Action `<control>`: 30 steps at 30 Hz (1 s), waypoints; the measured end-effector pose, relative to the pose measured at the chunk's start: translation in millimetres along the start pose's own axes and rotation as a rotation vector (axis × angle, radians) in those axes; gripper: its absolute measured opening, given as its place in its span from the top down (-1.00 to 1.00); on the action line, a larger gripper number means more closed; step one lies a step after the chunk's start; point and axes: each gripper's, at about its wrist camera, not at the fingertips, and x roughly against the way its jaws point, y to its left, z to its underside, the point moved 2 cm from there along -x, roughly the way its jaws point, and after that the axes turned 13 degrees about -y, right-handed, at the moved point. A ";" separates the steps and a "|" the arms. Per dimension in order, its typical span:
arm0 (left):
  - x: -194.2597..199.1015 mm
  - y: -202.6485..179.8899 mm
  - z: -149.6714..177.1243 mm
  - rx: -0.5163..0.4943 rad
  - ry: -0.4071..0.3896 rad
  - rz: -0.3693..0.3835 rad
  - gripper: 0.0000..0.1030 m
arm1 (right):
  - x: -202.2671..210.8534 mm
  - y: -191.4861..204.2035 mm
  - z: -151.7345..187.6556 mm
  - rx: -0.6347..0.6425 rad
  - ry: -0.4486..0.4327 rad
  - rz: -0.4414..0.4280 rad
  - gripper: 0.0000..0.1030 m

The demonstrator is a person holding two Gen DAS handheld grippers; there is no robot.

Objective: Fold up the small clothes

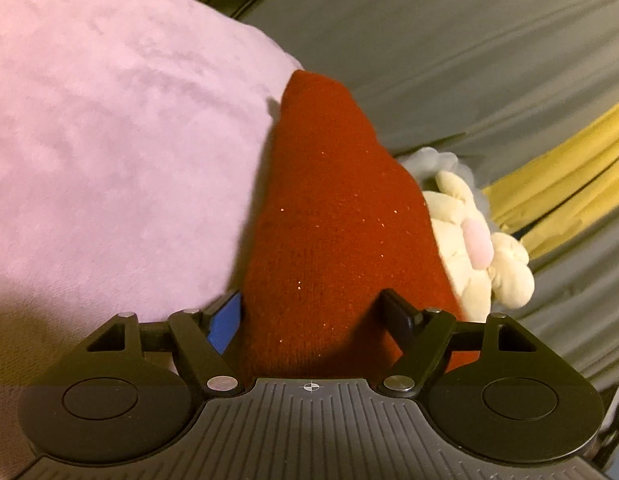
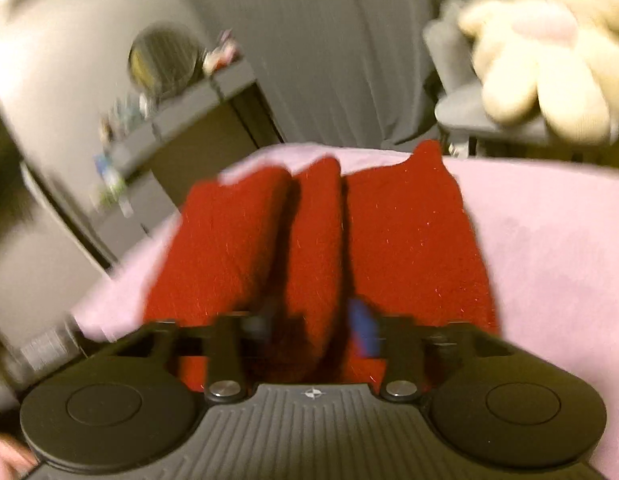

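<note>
On the pink blanket (image 1: 109, 140), both released tongs straddle red knitwear (image 1: 329, 220) before grey curtains (image 1: 469, 40).

knit garment (image 2: 321, 256) spread on plush blanket (image 2: 549, 260), folds running away from hand-held gripper (image 2: 313, 320), stuffed toy (image 2: 549, 52) beyond blanket's far right edge, shelf (image 2: 181, 120) far left

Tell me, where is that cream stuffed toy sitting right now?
In the left wrist view the cream stuffed toy lies right of the red knit garment, against the grey sheet and beside yellow fabric. The right wrist view shows it blurred, top right.
</note>
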 end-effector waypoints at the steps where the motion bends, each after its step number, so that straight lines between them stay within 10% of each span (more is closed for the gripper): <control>1: -1.5 -2.4 2.5 -0.006 0.002 0.001 -0.55 | -2.5 -4.0 -4.8 -0.071 -0.004 -0.027 -0.43; 4: -0.9 -2.4 2.6 -0.022 0.004 0.003 -0.55 | -22.2 -7.3 -8.4 -0.223 0.059 -0.113 -0.61; 8: 0.4 0.3 3.9 -0.032 0.006 0.003 -0.55 | -45.1 20.5 -1.7 -0.080 0.104 -0.100 -0.57; 11: 0.9 -3.3 2.8 -0.061 0.021 -0.009 -0.56 | -48.2 48.5 4.0 0.114 0.083 -0.086 0.32; 14: 7.8 -25.5 -1.9 -0.211 0.090 0.012 -0.58 | -41.7 69.4 5.5 0.290 0.042 -0.042 0.50; 18: 20.3 -53.3 6.6 -0.426 0.108 0.051 -0.71 | -17.4 88.1 -6.1 0.456 -0.085 0.029 0.55; 24: 3.7 -44.7 21.3 -0.343 0.162 0.001 -0.80 | 19.0 82.6 -11.2 0.479 -0.188 0.096 0.57; 30: 0.4 -54.2 31.3 -0.400 0.193 -0.001 -0.83 | 15.7 28.3 5.8 0.468 -0.113 0.224 0.58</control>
